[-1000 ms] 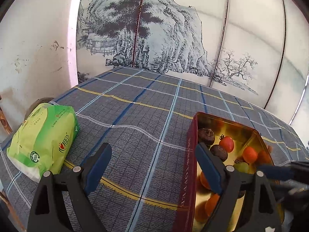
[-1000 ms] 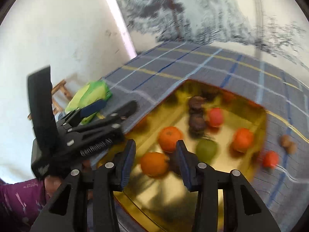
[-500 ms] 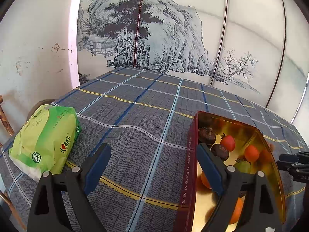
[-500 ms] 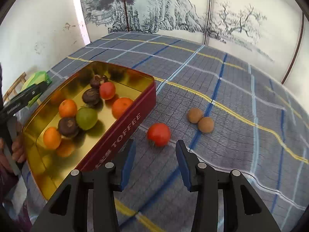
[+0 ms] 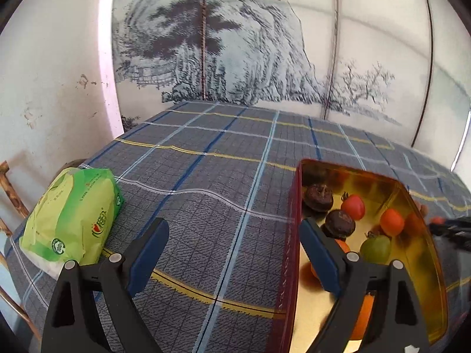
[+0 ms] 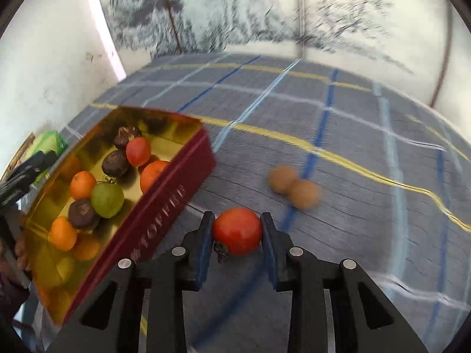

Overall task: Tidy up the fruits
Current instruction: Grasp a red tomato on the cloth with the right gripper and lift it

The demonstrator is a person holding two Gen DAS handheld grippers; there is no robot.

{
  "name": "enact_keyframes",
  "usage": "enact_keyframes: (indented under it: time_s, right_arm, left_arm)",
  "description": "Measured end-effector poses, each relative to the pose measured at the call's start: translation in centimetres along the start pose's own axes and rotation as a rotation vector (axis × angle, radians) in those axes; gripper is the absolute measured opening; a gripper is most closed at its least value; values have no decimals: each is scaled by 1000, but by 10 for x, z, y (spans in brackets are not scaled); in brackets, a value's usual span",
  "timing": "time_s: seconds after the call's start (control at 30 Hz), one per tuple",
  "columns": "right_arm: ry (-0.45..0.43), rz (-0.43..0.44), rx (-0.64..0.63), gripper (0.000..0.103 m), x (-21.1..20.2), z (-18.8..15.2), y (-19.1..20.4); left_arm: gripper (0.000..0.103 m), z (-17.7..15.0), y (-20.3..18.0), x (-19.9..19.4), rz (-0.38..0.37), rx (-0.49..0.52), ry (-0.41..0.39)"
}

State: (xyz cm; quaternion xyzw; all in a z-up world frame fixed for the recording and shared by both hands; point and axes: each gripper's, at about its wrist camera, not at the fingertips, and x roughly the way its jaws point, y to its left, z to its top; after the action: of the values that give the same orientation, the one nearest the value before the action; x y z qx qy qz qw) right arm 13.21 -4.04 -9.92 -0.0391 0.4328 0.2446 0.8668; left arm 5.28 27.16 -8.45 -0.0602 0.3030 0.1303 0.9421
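Left claw [image 5: 232, 260] stood wide open over the checked cloth [image 5: 206, 194], holding nothing, its right finger just beside the near wall of the toffee tin [image 5: 290, 264]; a careless swing could have knocked that tin. From the right wrist view, the right claw [image 6: 237, 232] had pinched shut on the red tomato [image 6: 237, 231], just right of the tin. Round and smooth, it might have squirted from the pads or bruised, or struck the rim on the way in.

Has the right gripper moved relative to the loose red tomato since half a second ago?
Yes. The right gripper came forward to the red tomato; its jaws now clamp it.
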Motion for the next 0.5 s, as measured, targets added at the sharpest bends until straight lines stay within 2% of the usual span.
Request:
enact_keyframes:
  time_s: [0.07,0.1,0.17,0.23,0.33,0.4,0.5]
  right_arm:
    - [-33,-38,22,32,-28,-13,-18]
    - [-45,-80,28,32,-41,-21,-31]
    - [-55,-169,43,32,-67,-38,-60]
    - [-41,-255,88,32,-87,-59,-97]
    - [-28,-345,174,32,-104,-84,-144]
    - [-33,-368,230,32,-110,-95,-165]
    - [-35,-370,287,32,-110,-107,-179]
  left_arm:
    - [85,2,-7,-2,10,53,21]
    - [82,6,-11,-7,6,72,11]
    - [84,18,-21,-29,-34,100,-48]
    - [92,37,-40,-49,-118,142,-82]
    - [95,63,-86,-64,-264,231,-77]
    - [99,76,-130,-60,-387,307,-21]
    - [99,82,-190,-42,-458,401,58]
